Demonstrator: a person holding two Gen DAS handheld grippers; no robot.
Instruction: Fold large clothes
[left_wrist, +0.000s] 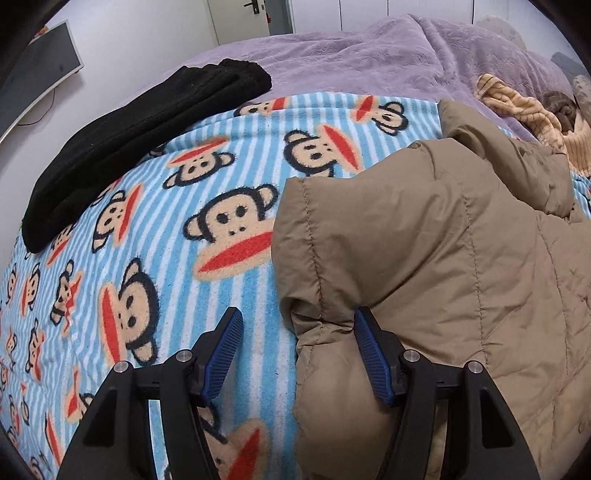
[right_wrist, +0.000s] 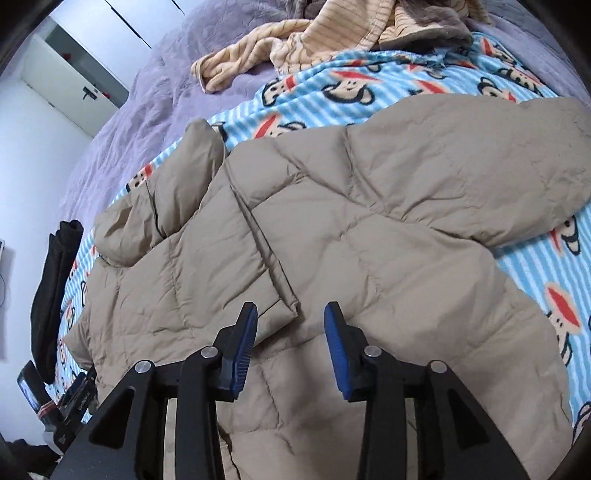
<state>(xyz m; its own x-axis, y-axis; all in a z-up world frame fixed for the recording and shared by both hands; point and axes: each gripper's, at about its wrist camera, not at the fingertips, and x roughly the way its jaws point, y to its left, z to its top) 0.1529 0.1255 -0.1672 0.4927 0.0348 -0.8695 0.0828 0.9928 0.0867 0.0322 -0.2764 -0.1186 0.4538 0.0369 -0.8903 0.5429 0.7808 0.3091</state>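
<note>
A tan quilted puffer jacket (right_wrist: 369, 229) lies spread on a blue striped monkey-print blanket (left_wrist: 155, 258) on the bed. In the left wrist view its bulging left edge (left_wrist: 325, 332) sits between the fingers of my left gripper (left_wrist: 297, 332). That gripper is open: the right pad (left_wrist: 369, 354) touches the fabric, while the left pad (left_wrist: 225, 347) stands apart over the blanket. My right gripper (right_wrist: 291, 314) hovers open above the jacket's middle. The corner of the front flap (right_wrist: 288, 306) lies just beyond its fingertips, and nothing is gripped.
A folded black garment (left_wrist: 129, 140) lies at the blanket's far left, also seen as a dark strip (right_wrist: 55, 288). A crumpled beige striped garment (right_wrist: 314, 40) sits on the purple bedspread (left_wrist: 351, 55) beyond the jacket. A screen (left_wrist: 40, 70) hangs on the left wall.
</note>
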